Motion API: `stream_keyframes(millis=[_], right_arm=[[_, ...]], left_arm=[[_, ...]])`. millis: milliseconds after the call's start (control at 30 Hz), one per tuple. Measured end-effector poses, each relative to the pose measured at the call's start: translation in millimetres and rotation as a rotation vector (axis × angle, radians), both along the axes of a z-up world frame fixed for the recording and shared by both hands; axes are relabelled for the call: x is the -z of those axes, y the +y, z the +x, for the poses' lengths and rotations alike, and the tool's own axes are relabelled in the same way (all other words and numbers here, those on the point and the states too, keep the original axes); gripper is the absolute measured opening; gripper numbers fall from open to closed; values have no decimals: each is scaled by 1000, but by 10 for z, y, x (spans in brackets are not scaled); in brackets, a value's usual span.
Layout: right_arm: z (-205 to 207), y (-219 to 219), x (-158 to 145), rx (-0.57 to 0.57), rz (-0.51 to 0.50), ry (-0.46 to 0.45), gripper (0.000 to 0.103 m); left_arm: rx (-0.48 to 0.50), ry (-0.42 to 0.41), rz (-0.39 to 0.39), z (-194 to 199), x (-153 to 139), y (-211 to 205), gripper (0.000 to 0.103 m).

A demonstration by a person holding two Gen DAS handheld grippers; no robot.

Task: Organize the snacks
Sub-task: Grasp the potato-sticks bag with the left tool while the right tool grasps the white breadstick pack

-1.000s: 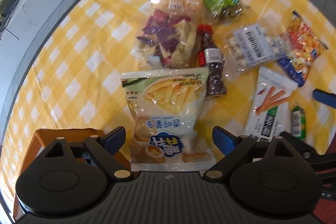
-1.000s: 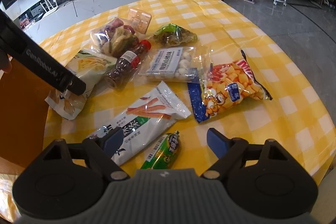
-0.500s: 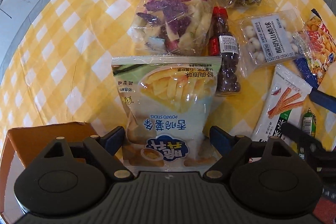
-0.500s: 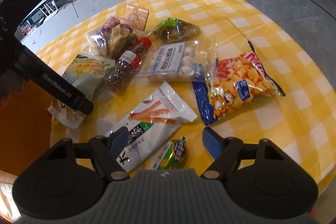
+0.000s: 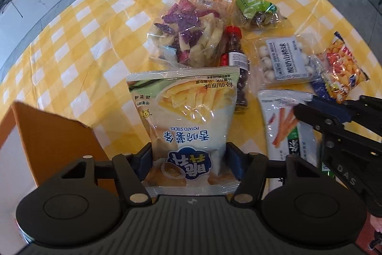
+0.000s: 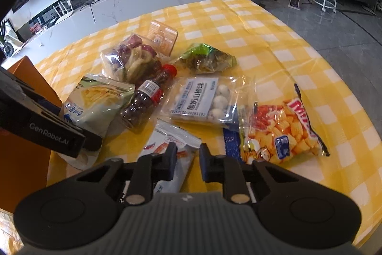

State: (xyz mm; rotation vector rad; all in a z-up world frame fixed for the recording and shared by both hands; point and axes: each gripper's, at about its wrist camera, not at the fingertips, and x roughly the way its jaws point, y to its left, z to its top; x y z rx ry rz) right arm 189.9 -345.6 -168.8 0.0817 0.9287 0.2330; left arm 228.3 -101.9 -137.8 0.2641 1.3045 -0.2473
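Pick-up stage, both tongs engaged. My left gripper (image 5: 188,158) points steeply down with its jaws closing on the lower end of the pale, glossy potato-stick bag (image 5: 186,121). The bag sits between the blue pads, its sides pinched in there, so I judge contact made. The rest of the bag lies flat on the yellow-and-white checked tablecloth (image 5: 71,59), just beside the orange cardboard box (image 5: 55,135) at the near left.

My right gripper (image 6: 187,160) is drawn narrow on the white foil carrot-stick sachet (image 6: 172,147); the sachet runs between the fingers. Whether the small green packet close by is caught as well, I cannot tell.

Beyond these, untouched: a red-capped bottle of dark sweets (image 6: 148,99), a clear tray of white balls (image 6: 203,99), an orange-and-blue puffed-corn bag (image 6: 281,133), a clear bag of purple and yellow vegetable chips (image 5: 188,32), and a green packet (image 6: 205,57) farthest.

In my judgement the next move calls for a firm pinch, a clean lift clear of the neighbouring bottle, and carriage to the box, each bag kept from snagging.
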Motion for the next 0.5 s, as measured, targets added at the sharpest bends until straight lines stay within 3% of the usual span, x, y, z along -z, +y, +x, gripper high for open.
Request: stream_keyframes(millis=[267, 433, 500], right_arm=[[99, 33, -118, -123, -78, -71, 9], [54, -64, -138, -103, -38, -43, 20], [-15, -86, -146, -88, -6, -20, 32]], left_arm=[[-77, -16, -73, -270, -113, -52, 71], [-87, -46, -67, -320, -93, -92, 71], [-82, -47, -57, -328, -85, -97, 71]])
